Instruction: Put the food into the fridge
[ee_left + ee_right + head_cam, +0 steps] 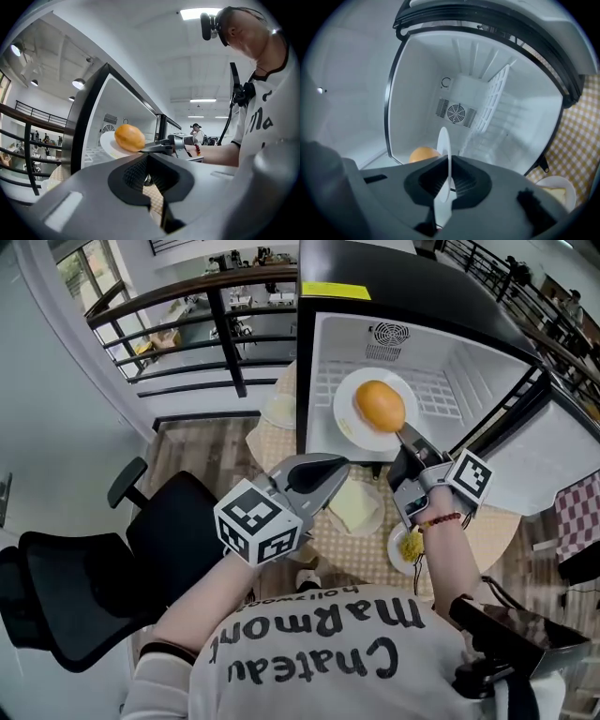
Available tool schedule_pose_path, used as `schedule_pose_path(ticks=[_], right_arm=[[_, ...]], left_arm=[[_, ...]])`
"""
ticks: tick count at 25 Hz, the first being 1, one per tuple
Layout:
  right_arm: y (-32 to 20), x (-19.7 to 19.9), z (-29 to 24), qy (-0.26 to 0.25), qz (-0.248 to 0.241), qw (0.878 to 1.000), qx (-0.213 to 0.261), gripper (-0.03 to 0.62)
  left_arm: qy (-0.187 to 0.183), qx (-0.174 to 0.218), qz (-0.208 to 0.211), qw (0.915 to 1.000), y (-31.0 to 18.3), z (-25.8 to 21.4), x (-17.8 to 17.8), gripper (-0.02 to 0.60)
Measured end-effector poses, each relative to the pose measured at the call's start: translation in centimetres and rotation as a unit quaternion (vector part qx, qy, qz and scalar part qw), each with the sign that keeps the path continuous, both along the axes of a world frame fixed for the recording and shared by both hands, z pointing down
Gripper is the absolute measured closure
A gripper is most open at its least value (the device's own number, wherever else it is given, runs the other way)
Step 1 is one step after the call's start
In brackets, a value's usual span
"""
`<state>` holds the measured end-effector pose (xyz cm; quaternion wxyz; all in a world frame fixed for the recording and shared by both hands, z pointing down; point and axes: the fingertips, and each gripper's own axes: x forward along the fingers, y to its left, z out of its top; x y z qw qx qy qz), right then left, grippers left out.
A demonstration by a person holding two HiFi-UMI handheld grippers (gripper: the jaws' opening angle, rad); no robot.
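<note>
A round orange bun (380,405) lies on a white plate (349,418) held level inside the open mouth of a small white fridge (459,371). My right gripper (405,435) is shut on the plate's near rim. In the right gripper view the plate (444,154) stands edge-on between the jaws of the right gripper (449,180), with the bun (423,153) to its left. My left gripper (323,474) hovers above the table in front of the fridge, shut and holding nothing. From the left gripper (149,178) I see the bun (130,136) and plate (108,144) ahead.
The fridge door (562,442) hangs open at the right. On the checkered table (361,554) sit a plate of pale bread (354,507), a plate of yellow food (408,547) and another plate (279,412) left of the fridge. A black office chair (112,559) stands at my left, a railing (216,324) beyond.
</note>
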<state>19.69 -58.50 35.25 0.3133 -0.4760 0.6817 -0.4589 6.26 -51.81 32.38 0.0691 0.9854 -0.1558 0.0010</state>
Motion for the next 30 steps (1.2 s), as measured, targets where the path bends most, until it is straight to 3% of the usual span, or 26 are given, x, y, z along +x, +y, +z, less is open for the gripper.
schedule_pose_path(ticks=[12,30], right_arm=[[-6.1,-0.7,1.4,-0.001,-0.02,0.998,-0.061,0.571],[-10.7,-1.6,2.0,0.076,-0.034,0.991,-0.106,0.571]], left_arm=[[0.007,-0.04,-0.015,0.9991,-2.7,1.5,-0.4,0.574],[0.008,-0.05,-0.02,0.9985,-2.6,2.5,-2.2,0.574]])
